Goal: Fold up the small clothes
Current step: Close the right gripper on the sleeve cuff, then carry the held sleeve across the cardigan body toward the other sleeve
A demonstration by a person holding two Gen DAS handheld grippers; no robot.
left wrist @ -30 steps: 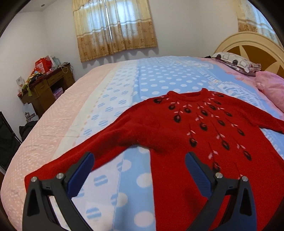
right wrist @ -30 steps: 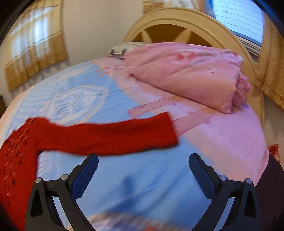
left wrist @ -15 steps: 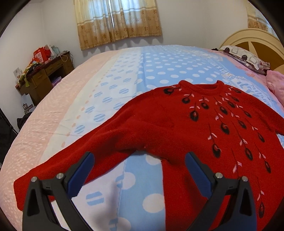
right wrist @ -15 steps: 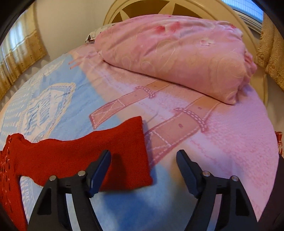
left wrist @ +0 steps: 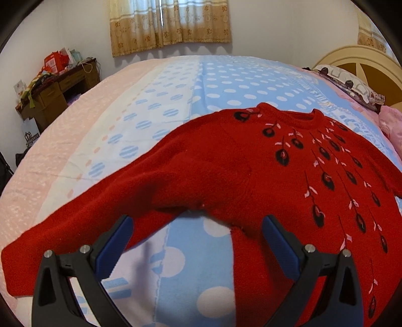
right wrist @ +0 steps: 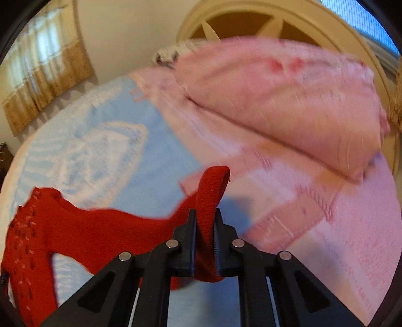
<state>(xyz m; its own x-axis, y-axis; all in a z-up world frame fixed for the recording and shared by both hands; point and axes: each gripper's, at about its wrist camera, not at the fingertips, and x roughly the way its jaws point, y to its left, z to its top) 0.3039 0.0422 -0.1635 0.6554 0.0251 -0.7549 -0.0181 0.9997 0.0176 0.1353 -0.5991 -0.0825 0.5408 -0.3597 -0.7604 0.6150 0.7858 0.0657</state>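
A red knitted sweater [left wrist: 238, 171] with black and pink leaf motifs lies flat, front up, on the bed. In the left wrist view its left sleeve [left wrist: 83, 226] stretches toward the lower left. My left gripper [left wrist: 196, 239] is open and empty, hovering just over the sleeve near the armpit. In the right wrist view my right gripper [right wrist: 204, 226] is shut on the cuff [right wrist: 213, 188] of the other sleeve, lifted off the bed; the cuff sticks up between the fingers. The sweater body [right wrist: 27, 239] shows at the lower left there.
The bed has a blue, white and pink dotted blanket [left wrist: 226, 83]. A folded pink quilt [right wrist: 289, 95] and a patterned pillow [left wrist: 349, 85] lie by the cream headboard [right wrist: 263, 22]. A cluttered wooden desk [left wrist: 60, 85] stands at the far left by the curtained window.
My right gripper moved onto the sleeve cuff, closed on it and lifted it. My left gripper moved closer to the left sleeve and stayed open.
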